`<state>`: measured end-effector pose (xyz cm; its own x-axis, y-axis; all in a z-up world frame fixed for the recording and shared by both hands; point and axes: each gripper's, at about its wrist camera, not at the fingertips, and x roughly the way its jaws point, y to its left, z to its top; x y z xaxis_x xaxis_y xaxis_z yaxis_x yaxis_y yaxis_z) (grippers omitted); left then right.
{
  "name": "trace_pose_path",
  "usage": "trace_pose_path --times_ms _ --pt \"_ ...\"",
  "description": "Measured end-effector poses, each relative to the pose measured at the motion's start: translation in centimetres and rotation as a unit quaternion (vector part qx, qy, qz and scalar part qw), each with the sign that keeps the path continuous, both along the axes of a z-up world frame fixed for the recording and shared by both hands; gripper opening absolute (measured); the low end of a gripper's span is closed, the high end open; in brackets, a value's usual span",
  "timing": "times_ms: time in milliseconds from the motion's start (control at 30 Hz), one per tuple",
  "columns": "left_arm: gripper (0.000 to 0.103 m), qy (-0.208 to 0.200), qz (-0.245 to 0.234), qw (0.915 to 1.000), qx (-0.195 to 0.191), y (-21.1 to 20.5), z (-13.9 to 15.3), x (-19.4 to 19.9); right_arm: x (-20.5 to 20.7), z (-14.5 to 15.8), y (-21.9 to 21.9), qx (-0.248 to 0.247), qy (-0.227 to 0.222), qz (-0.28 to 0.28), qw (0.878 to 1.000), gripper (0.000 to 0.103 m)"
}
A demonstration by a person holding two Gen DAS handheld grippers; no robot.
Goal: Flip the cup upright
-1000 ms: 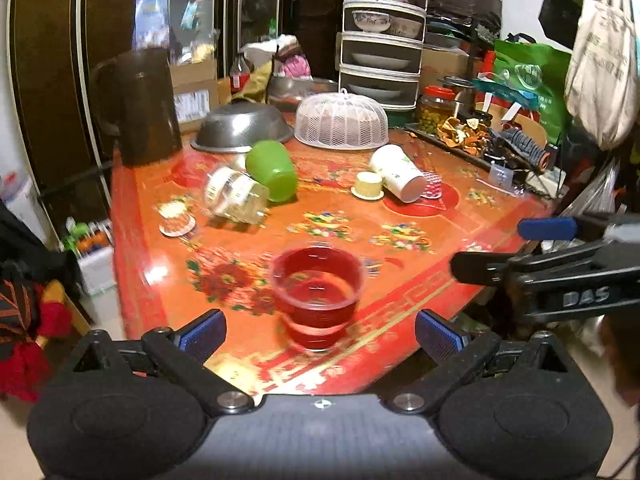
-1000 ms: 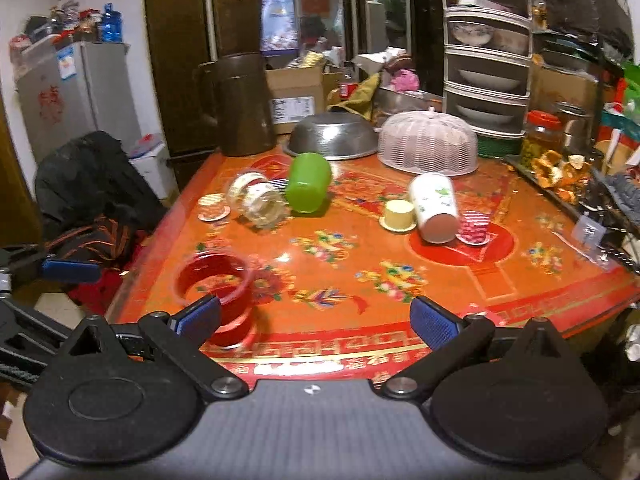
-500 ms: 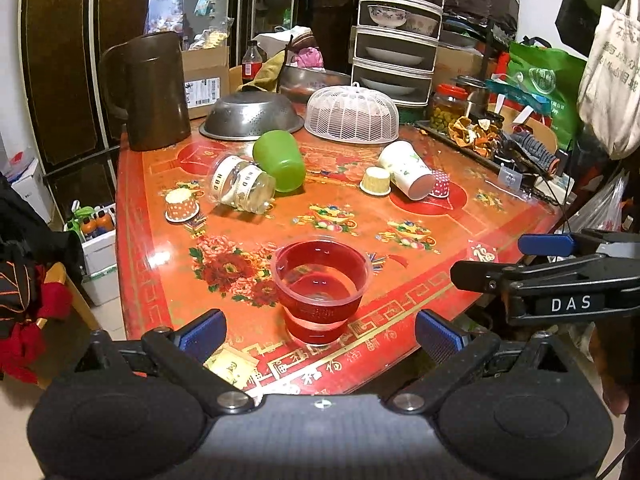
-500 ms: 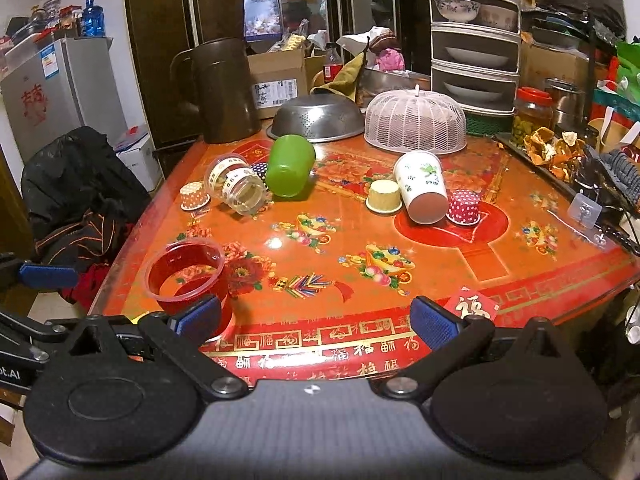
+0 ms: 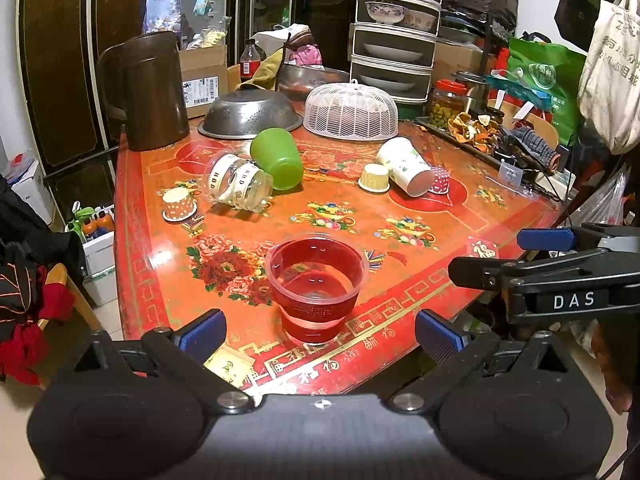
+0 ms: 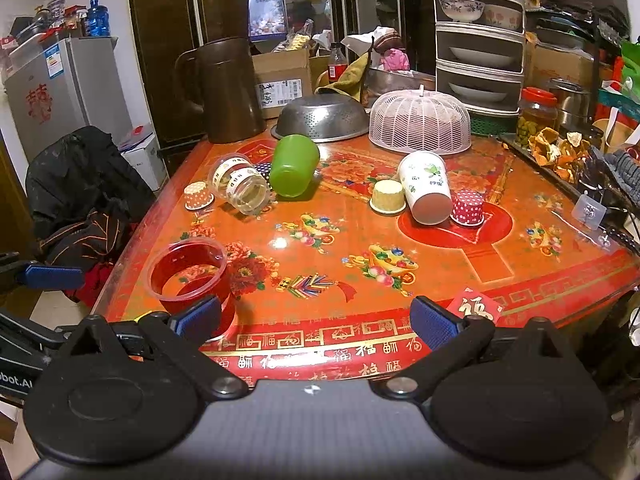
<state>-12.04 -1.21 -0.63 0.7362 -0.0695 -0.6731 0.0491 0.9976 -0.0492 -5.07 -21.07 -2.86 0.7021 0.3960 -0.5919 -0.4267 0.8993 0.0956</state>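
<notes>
A clear plastic cup (image 5: 316,284) stands upright near the front edge of the red patterned table (image 5: 420,216); it also shows in the right wrist view (image 6: 188,276). My left gripper (image 5: 320,330) is open, just short of this cup. My right gripper (image 6: 316,318) is open at the table's front edge, with the cup beside its left finger. A green cup (image 5: 278,158), a clear banded jar (image 5: 236,184) and a white paper cup (image 5: 406,170) lie on their sides mid-table. The right gripper shows side-on in the left wrist view (image 5: 520,256).
Small paper cupcake liners (image 5: 179,205) (image 5: 374,178) (image 6: 468,208) sit among the cups. A brown pitcher (image 5: 154,90), a steel colander (image 5: 250,114) and a white mesh food cover (image 5: 352,110) stand at the back. A tray of clutter (image 5: 500,140) lines the right edge.
Both grippers have drawn back and risen a little from the table; the clear cup stays upright where it stood. Nothing was grasped or released.
</notes>
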Motion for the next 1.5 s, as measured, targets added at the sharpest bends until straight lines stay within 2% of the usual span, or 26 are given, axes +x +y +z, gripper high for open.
trace_pose_path --times_ms 1500 --pt "0.102 0.006 0.015 0.9999 -0.005 0.35 -0.29 0.50 0.22 -0.11 0.02 0.007 0.003 0.007 1.000 0.101"
